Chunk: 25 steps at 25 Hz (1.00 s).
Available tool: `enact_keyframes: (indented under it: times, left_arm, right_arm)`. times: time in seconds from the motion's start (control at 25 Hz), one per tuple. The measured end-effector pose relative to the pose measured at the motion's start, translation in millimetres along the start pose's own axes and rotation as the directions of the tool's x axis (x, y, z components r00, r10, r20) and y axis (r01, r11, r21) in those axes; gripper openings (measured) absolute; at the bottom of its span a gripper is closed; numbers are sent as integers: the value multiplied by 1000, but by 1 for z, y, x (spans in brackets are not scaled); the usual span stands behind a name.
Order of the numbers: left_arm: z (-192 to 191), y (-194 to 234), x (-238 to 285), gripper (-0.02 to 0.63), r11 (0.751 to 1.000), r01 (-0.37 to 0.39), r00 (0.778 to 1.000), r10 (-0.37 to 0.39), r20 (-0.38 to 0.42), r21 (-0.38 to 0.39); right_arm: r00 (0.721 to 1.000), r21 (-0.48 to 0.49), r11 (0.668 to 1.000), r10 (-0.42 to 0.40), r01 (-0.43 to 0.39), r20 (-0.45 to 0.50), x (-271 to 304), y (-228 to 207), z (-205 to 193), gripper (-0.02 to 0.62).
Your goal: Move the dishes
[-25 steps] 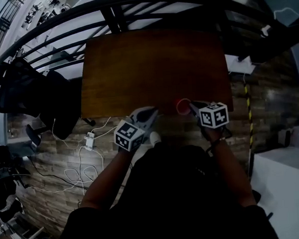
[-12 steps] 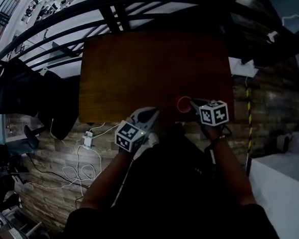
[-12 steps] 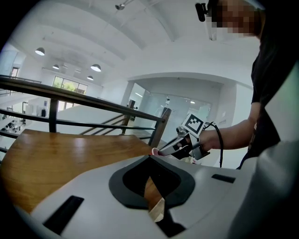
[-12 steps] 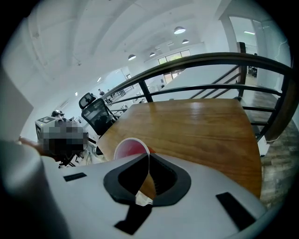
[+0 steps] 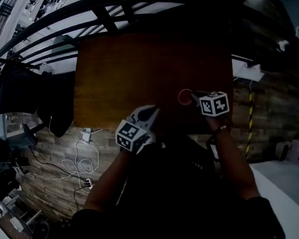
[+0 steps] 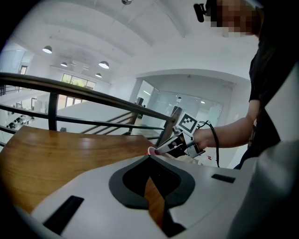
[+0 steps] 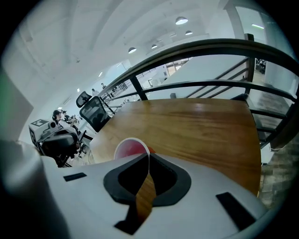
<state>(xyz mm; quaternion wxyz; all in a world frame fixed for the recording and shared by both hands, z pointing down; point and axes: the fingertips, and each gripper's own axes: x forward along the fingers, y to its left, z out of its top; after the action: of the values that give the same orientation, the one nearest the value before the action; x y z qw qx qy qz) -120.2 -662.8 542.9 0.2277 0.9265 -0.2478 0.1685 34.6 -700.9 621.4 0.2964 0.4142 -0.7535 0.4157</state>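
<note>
Red dish (image 5: 184,96) with a pale rim: near the front right edge of the wooden surface (image 5: 146,65), gripped at the rim by the right hand-held gripper (image 5: 193,99), jaws closed tight on that thin edge. Cannot tell whether lifted or touching the wood. Left hand-held gripper (image 5: 151,112): hovers at the near edge, left of the dish and apart from it, jaws pressed together, nothing between them. Past the far edge, a dark railing (image 7: 210,46).
</note>
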Motion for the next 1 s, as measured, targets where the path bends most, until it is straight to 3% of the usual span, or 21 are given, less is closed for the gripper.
enact_keyframes:
  times: [0.56,1.0]
  left_arm:
    - [-3,21,68,-11,994,-70,997,67,-43,-79]
    - [-5,22,72,-9,993,-73,996,68,-58,-96]
  right_arm:
    - [987,31,998,67,-63,-147,51,-67,4,21]
    - [988,36,997,78,-74,-131,55,-71,10,48]
